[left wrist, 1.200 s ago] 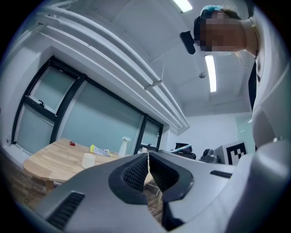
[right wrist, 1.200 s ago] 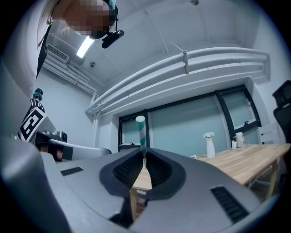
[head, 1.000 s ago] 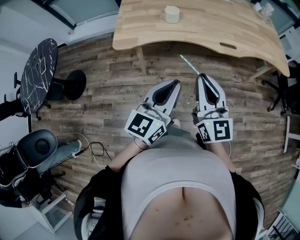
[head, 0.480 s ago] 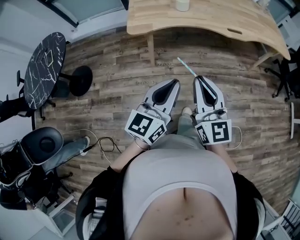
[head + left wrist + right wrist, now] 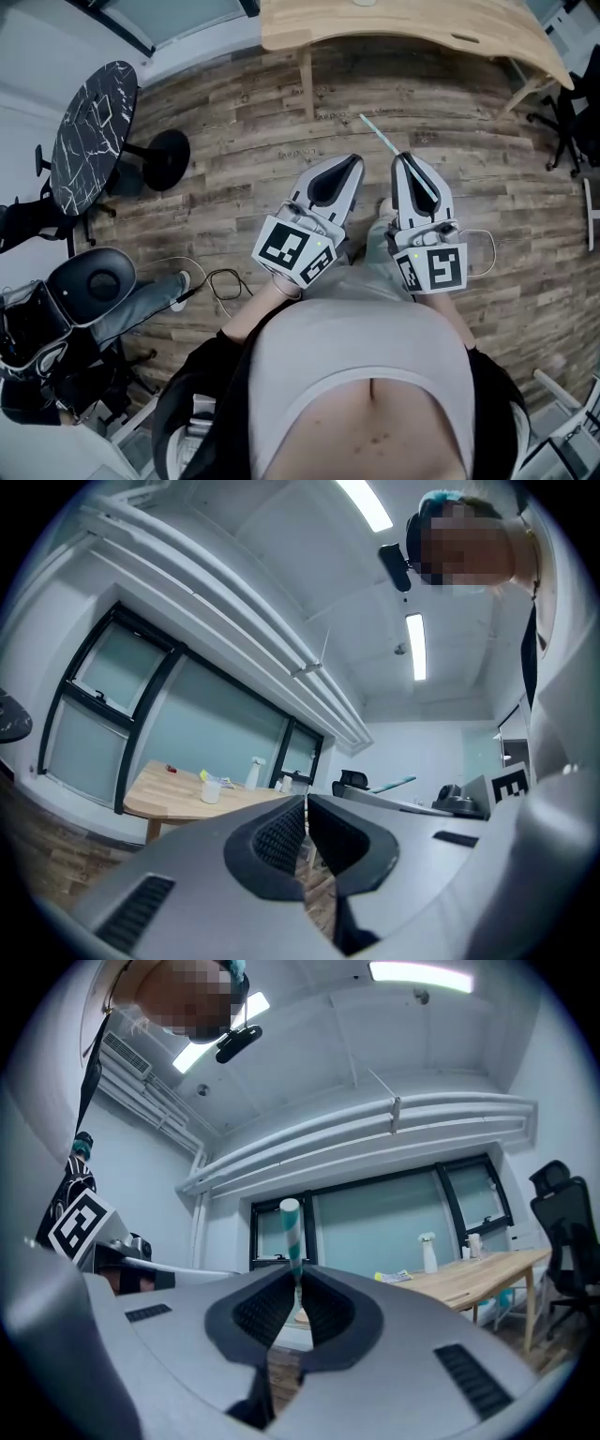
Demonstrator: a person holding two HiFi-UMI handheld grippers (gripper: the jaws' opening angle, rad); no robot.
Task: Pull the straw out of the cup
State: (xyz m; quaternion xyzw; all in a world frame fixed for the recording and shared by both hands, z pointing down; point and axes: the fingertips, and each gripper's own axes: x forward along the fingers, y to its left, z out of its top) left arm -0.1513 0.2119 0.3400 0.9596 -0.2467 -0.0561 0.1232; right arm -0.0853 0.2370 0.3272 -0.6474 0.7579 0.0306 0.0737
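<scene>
A teal-and-white striped straw (image 5: pixel 378 134) sticks forward out of my right gripper (image 5: pixel 405 159), which is shut on its lower end over the plank floor. In the right gripper view the straw (image 5: pixel 291 1232) rises upright from between the jaws of that gripper (image 5: pixel 296 1277). Beside it, my left gripper (image 5: pixel 352 163) is shut with nothing in it; the left gripper view shows its jaws (image 5: pixel 306 805) pressed together. A small white cup (image 5: pixel 212 790) stands far off on the wooden table (image 5: pixel 169 794), well apart from both grippers.
The wooden table (image 5: pixel 422 23) lies at the top of the head view. A round black marble-top table (image 5: pixel 89 131) and a black chair (image 5: pixel 80 291) stand at the left, with cables (image 5: pixel 220 281) on the floor. An office chair (image 5: pixel 577 103) is at the right.
Both grippers and the held straw have drawn back from the wooden table. The table has slid toward the top edge and the cup has left the head view.
</scene>
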